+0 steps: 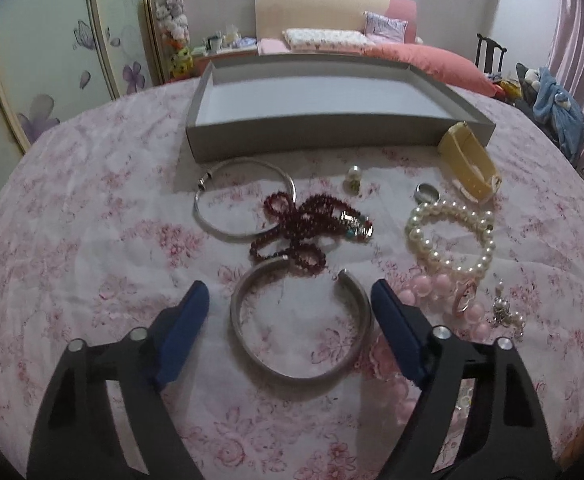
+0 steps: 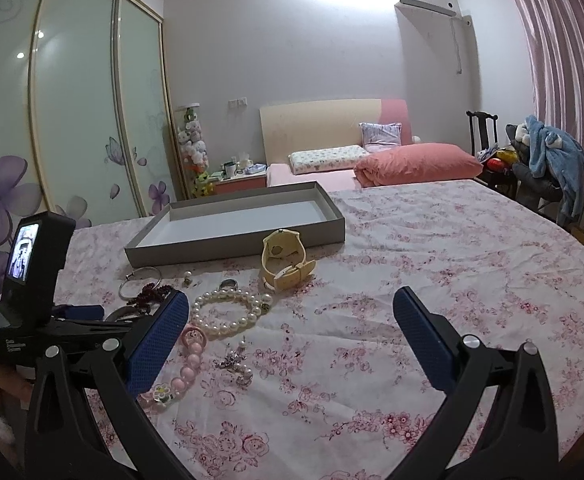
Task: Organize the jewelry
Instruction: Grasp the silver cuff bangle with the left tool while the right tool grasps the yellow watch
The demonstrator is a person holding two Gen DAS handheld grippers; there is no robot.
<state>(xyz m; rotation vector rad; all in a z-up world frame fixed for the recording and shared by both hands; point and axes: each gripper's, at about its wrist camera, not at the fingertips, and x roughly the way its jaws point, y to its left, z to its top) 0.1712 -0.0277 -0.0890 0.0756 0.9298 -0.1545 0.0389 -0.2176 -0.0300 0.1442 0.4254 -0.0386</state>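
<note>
Your left tongs (image 1: 290, 294) stood released, straddling the cuff (image 1: 299, 328) untouched; your right tongs (image 2: 292, 312) gaped, grasping nothing, near the pearls (image 2: 228, 314).

In the right wrist view, the left claw (image 2: 88, 312) hides most of the silver cuff bangle (image 2: 118, 314) and red bead necklace (image 2: 154, 294).

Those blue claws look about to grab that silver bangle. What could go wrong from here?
The left gripper straddles the open silver bangle without pressing it yet. Its thin, rounded band might slip from the pads. The dark red bead necklace touches the bangle's far edge and could get dragged along. The pink bead bracelet sits beside the right finger and might get nudged.
</note>
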